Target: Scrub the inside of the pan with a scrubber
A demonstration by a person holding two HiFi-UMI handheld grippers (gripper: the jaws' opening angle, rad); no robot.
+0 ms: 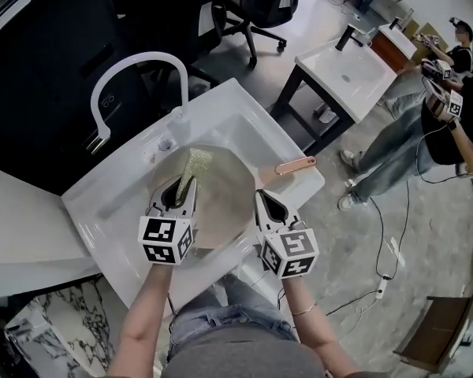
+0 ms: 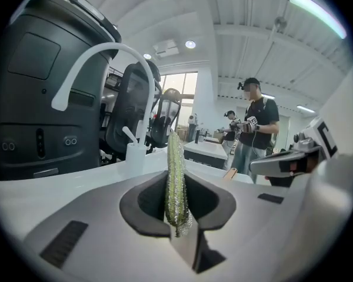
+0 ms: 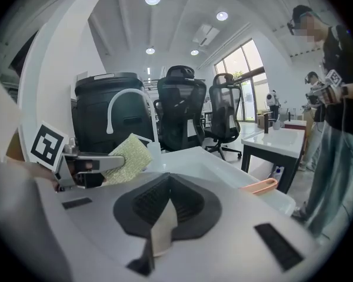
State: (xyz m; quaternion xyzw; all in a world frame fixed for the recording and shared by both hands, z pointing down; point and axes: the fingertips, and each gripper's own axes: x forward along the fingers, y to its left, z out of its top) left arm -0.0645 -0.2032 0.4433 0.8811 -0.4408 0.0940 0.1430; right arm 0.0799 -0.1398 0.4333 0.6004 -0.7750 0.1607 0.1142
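A round beige pan point(image 1: 225, 203) lies in the white sink point(image 1: 240, 109), its copper-pink handle point(image 1: 296, 164) pointing right over the sink's edge. My left gripper point(image 1: 181, 184) hovers over the pan's left part, shut on a yellow-green scrubber point(image 1: 195, 162) that sticks out ahead of its tips. In the left gripper view the scrubber point(image 2: 175, 181) stands edge-on between the jaws. My right gripper point(image 1: 262, 197) sits at the pan's right rim by the handle's base, its jaws shut on a thin beige edge. The right gripper view shows the scrubber point(image 3: 128, 154) and the handle point(image 3: 260, 186).
A white arched faucet point(image 1: 134, 69) rises at the sink's back left. A second white basin on a dark stand point(image 1: 343, 73) is to the right, and office chairs point(image 1: 260, 6) stand behind. People point(image 1: 449, 109) stand at the far right; a cable point(image 1: 382, 278) lies on the floor.
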